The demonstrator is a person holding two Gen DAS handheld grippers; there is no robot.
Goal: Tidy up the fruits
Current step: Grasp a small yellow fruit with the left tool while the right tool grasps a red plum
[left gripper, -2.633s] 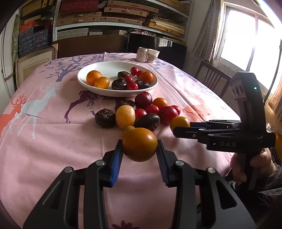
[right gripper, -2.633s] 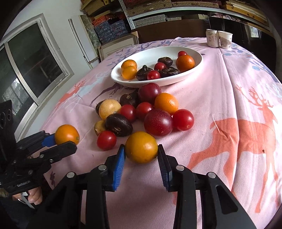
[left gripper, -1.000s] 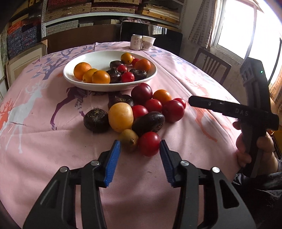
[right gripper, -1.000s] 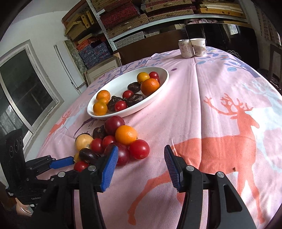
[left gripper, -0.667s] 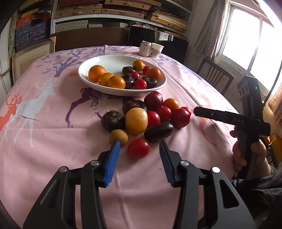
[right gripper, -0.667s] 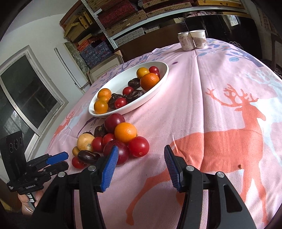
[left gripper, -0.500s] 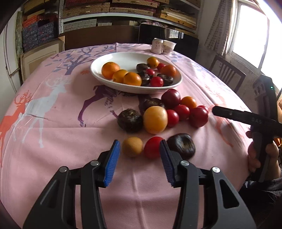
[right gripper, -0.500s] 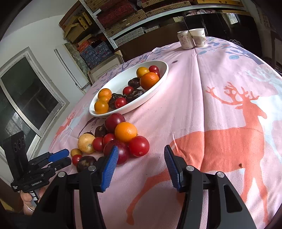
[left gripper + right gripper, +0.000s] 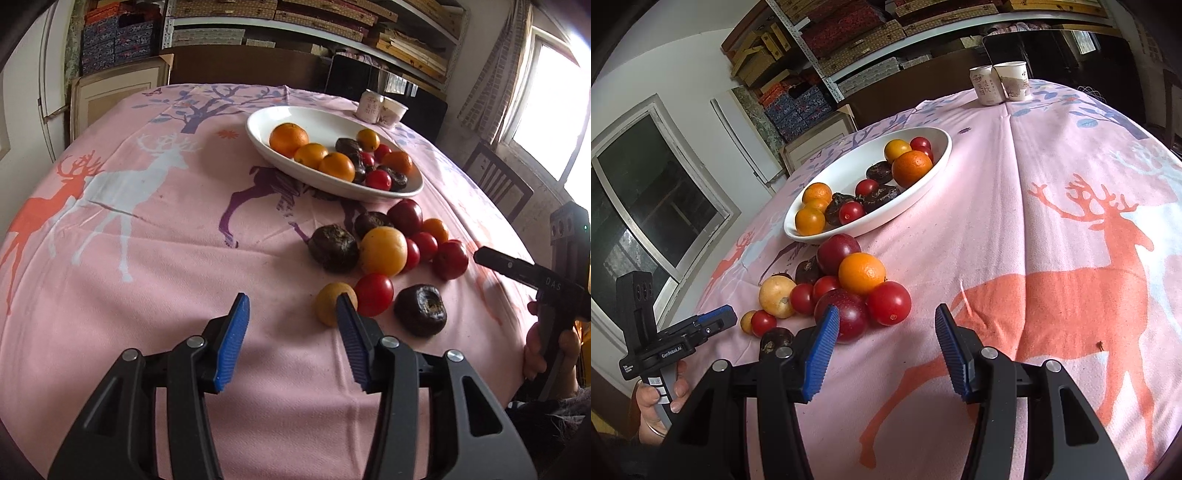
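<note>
A white oval bowl [image 9: 266, 122] [image 9: 938, 147] holds oranges, small red tomatoes and dark fruits. A loose pile of fruit [image 9: 384, 251] [image 9: 860, 273] lies on the pink cloth in front of it. My left gripper [image 9: 291, 332] is open and empty over bare cloth, just left of a small yellow fruit [image 9: 328, 301], a red tomato [image 9: 373, 293] and a dark fruit [image 9: 421, 309]. My right gripper [image 9: 884, 345] is open and empty, just right of a dark red plum [image 9: 849, 314] and a red tomato [image 9: 888, 302]. Each gripper shows in the other's view [image 9: 716, 323] [image 9: 491, 258].
Two paper cups [image 9: 380, 109] [image 9: 1001, 83] stand at the far side of the round table. A wooden chair [image 9: 495, 184] stands at the right edge. Shelves with boxes line the back wall. The cloth has deer prints.
The left gripper has swung left, so the loose fruit now lies to its right instead of between its fingers. The dark fruit near the tomato has rolled aside. The right gripper has barely moved.
</note>
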